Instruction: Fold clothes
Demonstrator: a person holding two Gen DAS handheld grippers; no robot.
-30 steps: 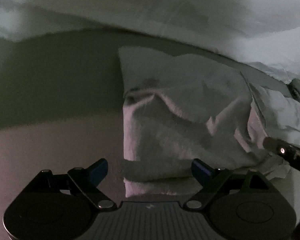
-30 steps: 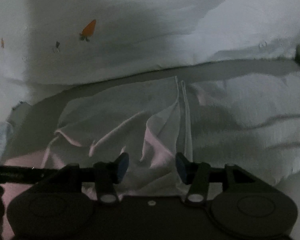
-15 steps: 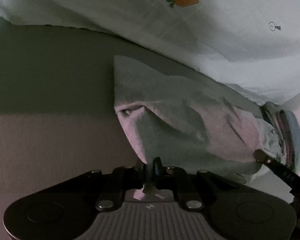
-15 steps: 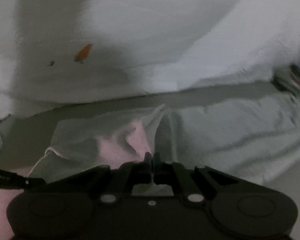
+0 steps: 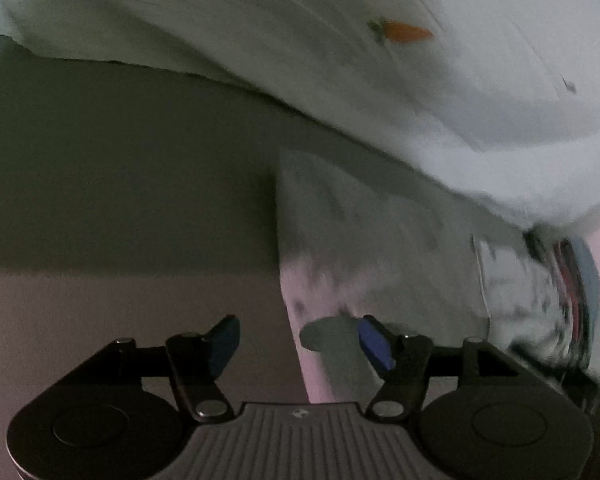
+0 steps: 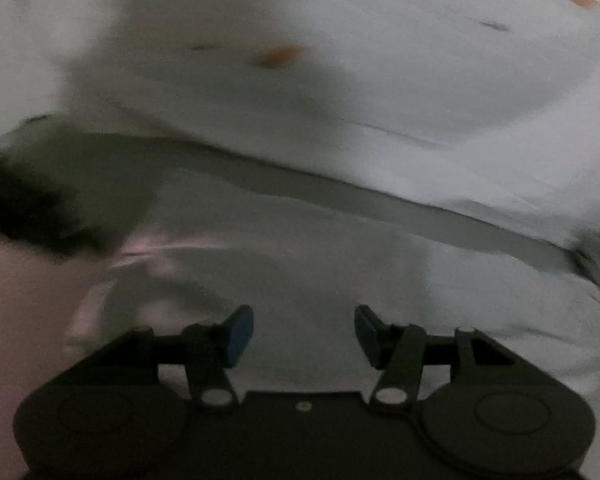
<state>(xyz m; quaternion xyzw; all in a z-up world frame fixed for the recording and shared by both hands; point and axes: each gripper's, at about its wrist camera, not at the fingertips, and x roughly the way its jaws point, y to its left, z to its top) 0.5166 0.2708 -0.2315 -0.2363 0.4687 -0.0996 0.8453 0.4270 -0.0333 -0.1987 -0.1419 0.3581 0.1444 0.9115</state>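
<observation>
A pale, white-pink cloth (image 5: 384, 248) lies flat on the dim bed surface, its straight left edge running down toward my left gripper (image 5: 298, 340). That gripper's jaws are opening, and the cloth's edge lies below the gap, not pinched. In the right wrist view the same cloth (image 6: 300, 264) spreads smooth and blurred under my right gripper (image 6: 304, 336). Its jaws are opening too, with nothing pressed between the blue pads (image 6: 240, 334).
A white quilt with small carrot prints (image 5: 404, 32) bulges along the far side in both views (image 6: 340, 80). A stack of folded coloured clothes (image 5: 576, 276) sits at the cloth's right end. Bare grey-brown sheet (image 5: 100, 184) lies to the left.
Both grippers were shut on folds of the rumpled cloth half a second ago and have since let go. The cloth now lies flat and smooth, and both views have shifted sideways.
</observation>
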